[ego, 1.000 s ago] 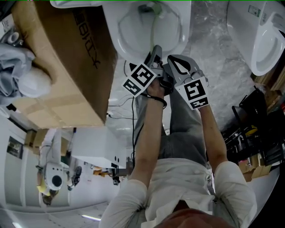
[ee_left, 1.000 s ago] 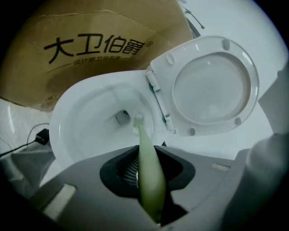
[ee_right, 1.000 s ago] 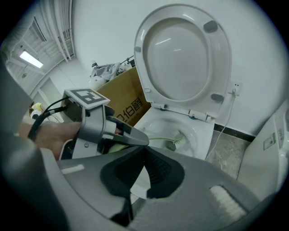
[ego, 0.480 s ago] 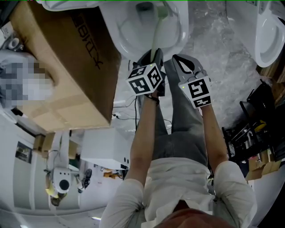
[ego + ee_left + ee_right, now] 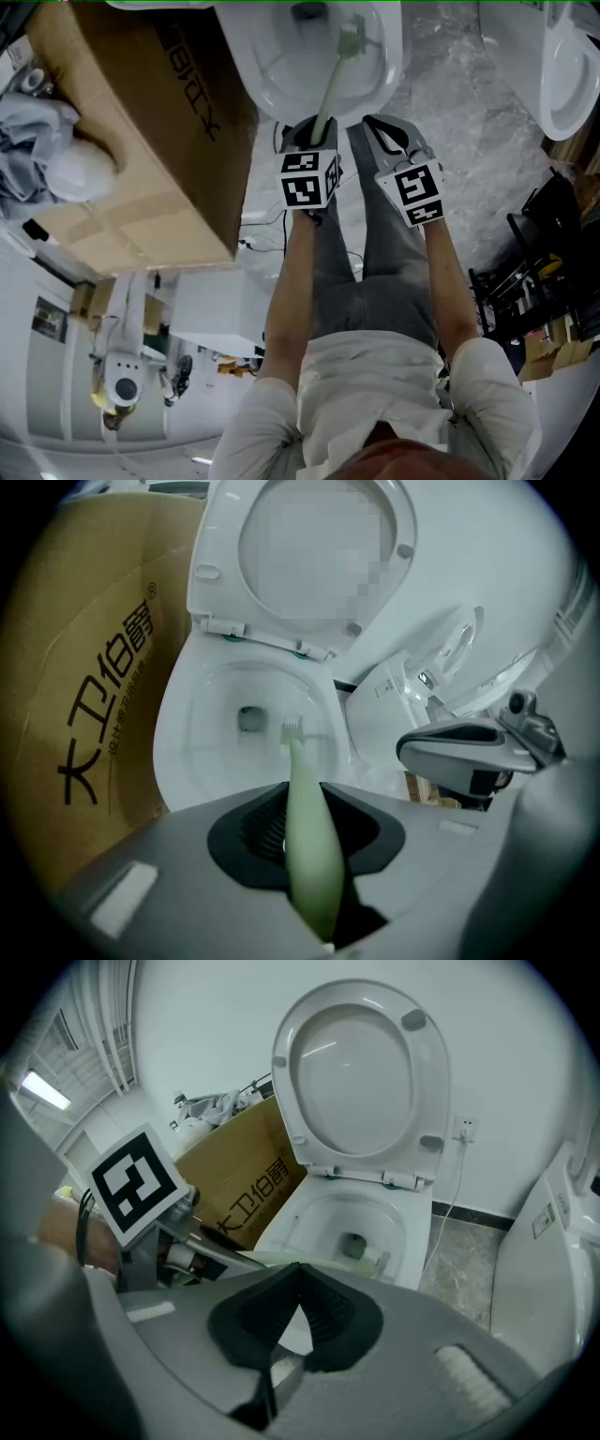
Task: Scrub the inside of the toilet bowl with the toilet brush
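Note:
The white toilet bowl (image 5: 272, 80) is at the top of the head view, its lid raised (image 5: 361, 1072). A pale green toilet brush (image 5: 326, 94) reaches from my left gripper (image 5: 314, 127) into the bowl, with its head (image 5: 349, 39) against the right inner wall. In the left gripper view the handle (image 5: 309, 855) is clamped between the jaws, and the brush head (image 5: 292, 728) lies beside the drain hole. My right gripper (image 5: 380, 127) hovers just right of the left one, in front of the rim. Its jaws (image 5: 298, 1274) are shut with nothing between them.
A large cardboard box (image 5: 141, 141) stands tight against the toilet's left side. A second white toilet (image 5: 562, 84) is at the far right, with dark tools and clutter (image 5: 525, 281) below it. Cables (image 5: 267, 220) run over the marble floor (image 5: 450, 84).
The left gripper has turned and shifted slightly right. The brush head has swung from the bowl's middle to its right inner wall. The right gripper has barely moved.

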Tool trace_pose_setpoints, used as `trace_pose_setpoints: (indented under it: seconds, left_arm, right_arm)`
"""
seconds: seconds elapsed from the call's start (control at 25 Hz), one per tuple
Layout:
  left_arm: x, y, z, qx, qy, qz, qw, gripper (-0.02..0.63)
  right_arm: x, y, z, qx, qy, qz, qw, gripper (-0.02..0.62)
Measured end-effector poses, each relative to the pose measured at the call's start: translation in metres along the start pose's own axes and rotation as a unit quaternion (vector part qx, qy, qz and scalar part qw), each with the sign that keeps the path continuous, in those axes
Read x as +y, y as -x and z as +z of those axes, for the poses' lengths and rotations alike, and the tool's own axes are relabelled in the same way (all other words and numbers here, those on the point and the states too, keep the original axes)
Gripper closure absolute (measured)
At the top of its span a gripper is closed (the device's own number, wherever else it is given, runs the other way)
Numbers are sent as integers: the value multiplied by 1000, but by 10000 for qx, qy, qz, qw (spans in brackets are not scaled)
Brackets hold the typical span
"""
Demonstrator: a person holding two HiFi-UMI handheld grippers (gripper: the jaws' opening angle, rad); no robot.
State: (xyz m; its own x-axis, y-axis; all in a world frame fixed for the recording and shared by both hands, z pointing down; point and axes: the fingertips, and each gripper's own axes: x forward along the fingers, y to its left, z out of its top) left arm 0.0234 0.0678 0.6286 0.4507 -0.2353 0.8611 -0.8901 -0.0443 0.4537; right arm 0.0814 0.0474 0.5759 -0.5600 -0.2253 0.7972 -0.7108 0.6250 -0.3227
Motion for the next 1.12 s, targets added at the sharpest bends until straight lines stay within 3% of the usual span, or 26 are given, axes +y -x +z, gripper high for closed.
trace_pose_setpoints:
  seconds: [0.36,0.76,1.12]
  left_arm:
    - [14,8,-24,280,-497,404,9976,492]
    - [44,12,-38,631,-722,1093,9894,493]
    - [45,-9,-25,680,-727,1244,9872,494]
  right_arm:
    - [6,-5,-1,66,83,113,9999,592]
    - [9,-12,-5,198,170,284,9993,592]
    - [1,-18,-3,281,222,375,9987,592]
